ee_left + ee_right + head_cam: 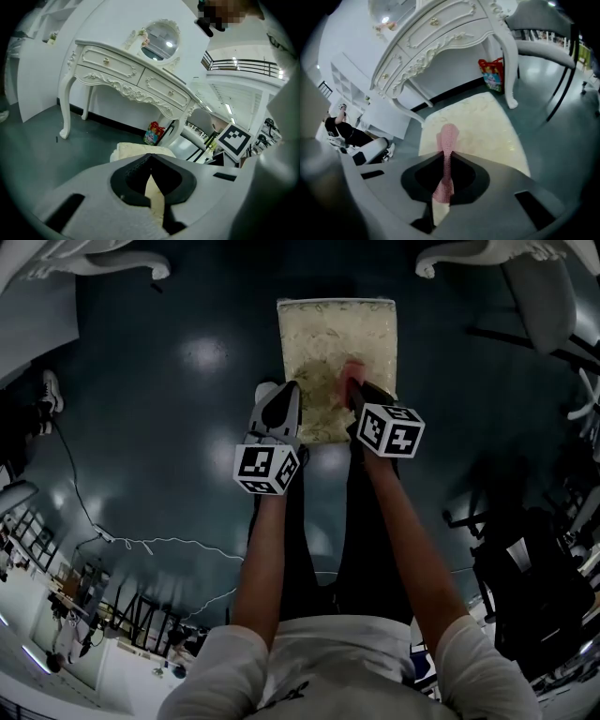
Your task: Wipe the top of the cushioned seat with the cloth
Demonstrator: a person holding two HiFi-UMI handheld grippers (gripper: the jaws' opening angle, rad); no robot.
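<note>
with left tongs [150,158] pressed together, my right tongs [446,154] pinched thin cloth [448,135] above the cushioned seat [487,124]; friction might have tugged it free.

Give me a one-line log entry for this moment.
right tool: shut on pink cloth, over cushioned seat top | left tool: shut, at seat's left edge | cloth-seat contact: unclear

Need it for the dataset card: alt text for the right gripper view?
The right gripper, shut on a pink cloth, over a cream cushioned seat. Behind stand an ornate white table, a red bag and a grey chair on a dark floor.
</note>
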